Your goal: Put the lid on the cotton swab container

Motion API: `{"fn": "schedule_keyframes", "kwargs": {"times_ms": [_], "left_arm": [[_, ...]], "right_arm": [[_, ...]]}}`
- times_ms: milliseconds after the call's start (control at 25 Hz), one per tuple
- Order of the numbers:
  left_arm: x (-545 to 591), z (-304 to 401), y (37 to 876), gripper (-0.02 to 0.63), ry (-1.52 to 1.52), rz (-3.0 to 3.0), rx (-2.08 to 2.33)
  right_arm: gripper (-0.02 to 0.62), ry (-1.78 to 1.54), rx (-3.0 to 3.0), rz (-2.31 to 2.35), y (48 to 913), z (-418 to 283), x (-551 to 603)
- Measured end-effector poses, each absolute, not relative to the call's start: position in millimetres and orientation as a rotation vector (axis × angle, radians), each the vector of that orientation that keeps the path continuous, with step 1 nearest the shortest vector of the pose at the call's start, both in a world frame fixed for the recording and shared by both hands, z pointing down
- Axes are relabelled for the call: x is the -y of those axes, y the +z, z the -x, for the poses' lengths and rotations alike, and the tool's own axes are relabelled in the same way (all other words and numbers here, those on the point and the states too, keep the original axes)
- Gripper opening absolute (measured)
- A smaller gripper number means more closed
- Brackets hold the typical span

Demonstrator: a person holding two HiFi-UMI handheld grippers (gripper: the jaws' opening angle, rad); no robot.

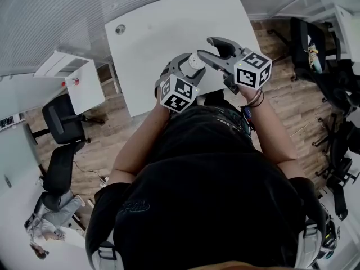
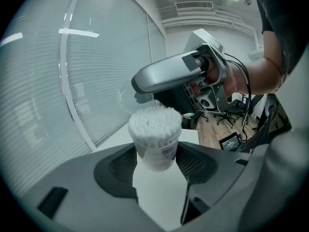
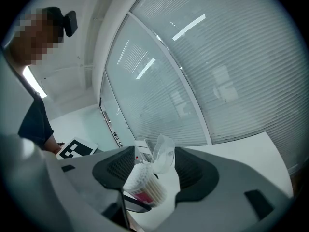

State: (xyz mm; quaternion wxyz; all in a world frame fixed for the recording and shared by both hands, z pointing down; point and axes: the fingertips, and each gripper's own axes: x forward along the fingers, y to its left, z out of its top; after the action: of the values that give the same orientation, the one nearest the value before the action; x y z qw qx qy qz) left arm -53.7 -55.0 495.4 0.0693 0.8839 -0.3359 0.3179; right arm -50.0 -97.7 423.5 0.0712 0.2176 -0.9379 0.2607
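**Lid Being Set Onto The Swab Container**

The clear round plastic container (image 2: 155,139), packed full of white cotton swabs, is being held up over the white table (image 1: 152,32). It is being squeezed at its sides by the left gripper (image 2: 155,166). The jaws are being held partly apart by the container's own width.

The small clear round plastic lid (image 3: 164,153) is sitting just above the container's top. It is tipped up on one edge, and its low edge seems to be touching the swabs. It is not lying flat yet, so the job is judged as not being done.

The right gripper (image 3: 157,170) is being held just above and beside the container, with its jaws wide apart. The lid is between them, but it is not being pinched by either pad, so nothing is being gripped there.

For this step to go well, the container should be held upright and steady. The high edge of the lid should be pushed down gently until the lid is lying flat. Then it should be pressed evenly all round the container's rim. A hard push on one side could be flipping the lid off. Tall swabs could be getting caught under it.
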Motion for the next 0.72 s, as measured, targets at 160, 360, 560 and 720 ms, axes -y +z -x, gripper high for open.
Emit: {"fn": "schedule_keyframes", "kwargs": {"times_ms": [160, 360, 560, 720], "left_arm": [[53.7, 50.2, 496.5, 0.261, 0.958, -2.666, 0.994], [50.2, 50.6, 495.9, 0.261, 0.944, -2.665, 0.983], [50.3, 51.3, 497.9, 0.261, 0.942, -2.657, 0.982], [49.1, 52.2, 499.2, 0.262, 0.939, -2.651, 0.984]], "right_arm": [[0.256, 0.787, 2.820, -0.658, 420.0, 47.0, 93.6], [0.256, 0.777, 2.825, -0.640, 412.7, 50.6, 85.3], [0.256, 0.790, 2.830, -0.614, 411.8, 52.4, 79.4], [0.256, 0.769, 2.828, -0.592, 410.3, 55.8, 73.3]]}}
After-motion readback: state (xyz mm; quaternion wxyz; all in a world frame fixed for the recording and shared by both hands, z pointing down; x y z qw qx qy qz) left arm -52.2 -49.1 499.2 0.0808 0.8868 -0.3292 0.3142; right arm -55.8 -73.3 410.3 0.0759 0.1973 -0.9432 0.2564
